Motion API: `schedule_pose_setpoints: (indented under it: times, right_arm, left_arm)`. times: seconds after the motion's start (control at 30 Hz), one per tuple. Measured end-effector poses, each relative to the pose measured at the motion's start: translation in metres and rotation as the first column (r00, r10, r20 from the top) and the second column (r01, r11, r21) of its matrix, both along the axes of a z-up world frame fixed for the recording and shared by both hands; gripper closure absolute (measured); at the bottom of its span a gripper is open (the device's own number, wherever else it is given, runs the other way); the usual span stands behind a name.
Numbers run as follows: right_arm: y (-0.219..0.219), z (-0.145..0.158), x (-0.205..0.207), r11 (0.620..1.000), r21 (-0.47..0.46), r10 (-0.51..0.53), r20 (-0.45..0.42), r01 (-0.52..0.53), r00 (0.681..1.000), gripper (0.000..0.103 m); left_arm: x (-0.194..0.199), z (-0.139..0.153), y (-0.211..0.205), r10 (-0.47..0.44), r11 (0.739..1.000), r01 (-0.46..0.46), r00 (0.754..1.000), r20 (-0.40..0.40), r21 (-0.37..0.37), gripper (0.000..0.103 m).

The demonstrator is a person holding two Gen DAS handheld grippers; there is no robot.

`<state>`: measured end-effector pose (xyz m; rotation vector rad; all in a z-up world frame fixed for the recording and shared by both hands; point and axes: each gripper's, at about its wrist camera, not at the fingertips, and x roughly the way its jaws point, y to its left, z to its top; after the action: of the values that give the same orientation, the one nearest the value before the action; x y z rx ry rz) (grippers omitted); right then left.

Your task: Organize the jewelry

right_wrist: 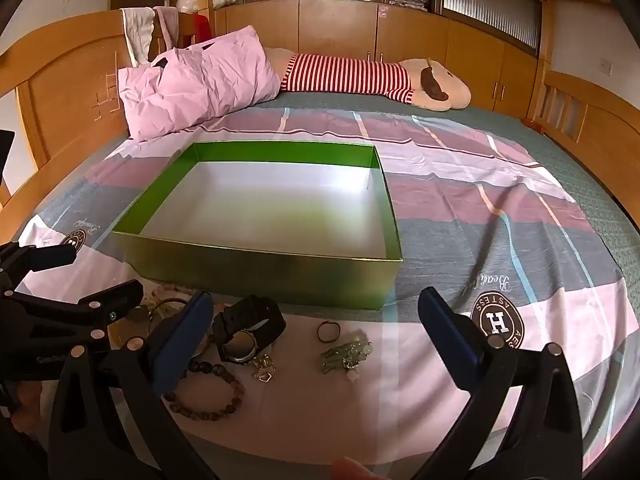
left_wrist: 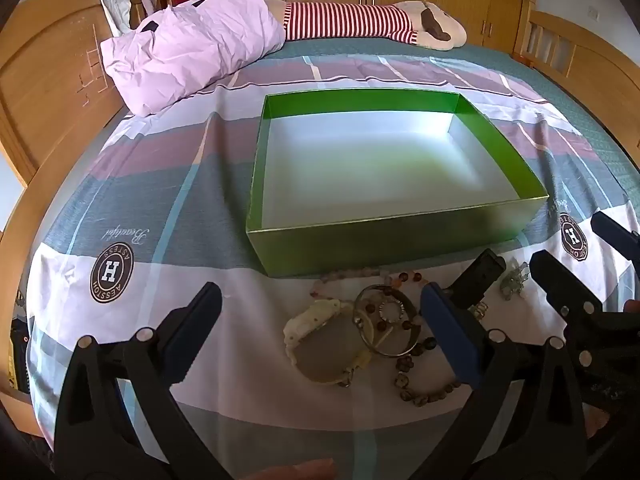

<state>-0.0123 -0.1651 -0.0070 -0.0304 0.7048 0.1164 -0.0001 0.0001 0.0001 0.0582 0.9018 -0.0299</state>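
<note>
Both tongs gape empty: the black watch (right_wrist: 248, 330) lies at eleven o'clock of the right tongs (right_wrist: 316, 340), nearer than the left tongs (left_wrist: 320, 328), strap running toward the green box (right_wrist: 256, 268).

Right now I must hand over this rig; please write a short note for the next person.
Left claw: open, holding nothing, above the jewelry pile.
Right claw: open, holding nothing.
Green box: on the bed, nothing inside yet.
In front of the box, on the bedspread: cream watch, metal bangle, bead bracelet, black watch, small black ring, green charm cluster.
Done: nothing moved into the box.
Left: every piece.
</note>
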Motion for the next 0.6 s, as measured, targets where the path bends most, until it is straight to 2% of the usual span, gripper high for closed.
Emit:
schedule_pose_setpoints:
  times: [0.6]
  right_arm:
    - [0.0022,-0.0007,0.0,1.0,-0.004,0.013,0.0,-0.013,1.0,0.001]
  left_arm:
    - [0.0011,-0.0052,-0.001,-0.001,1.0,0.002,1.0,-0.019,0.01,0.002]
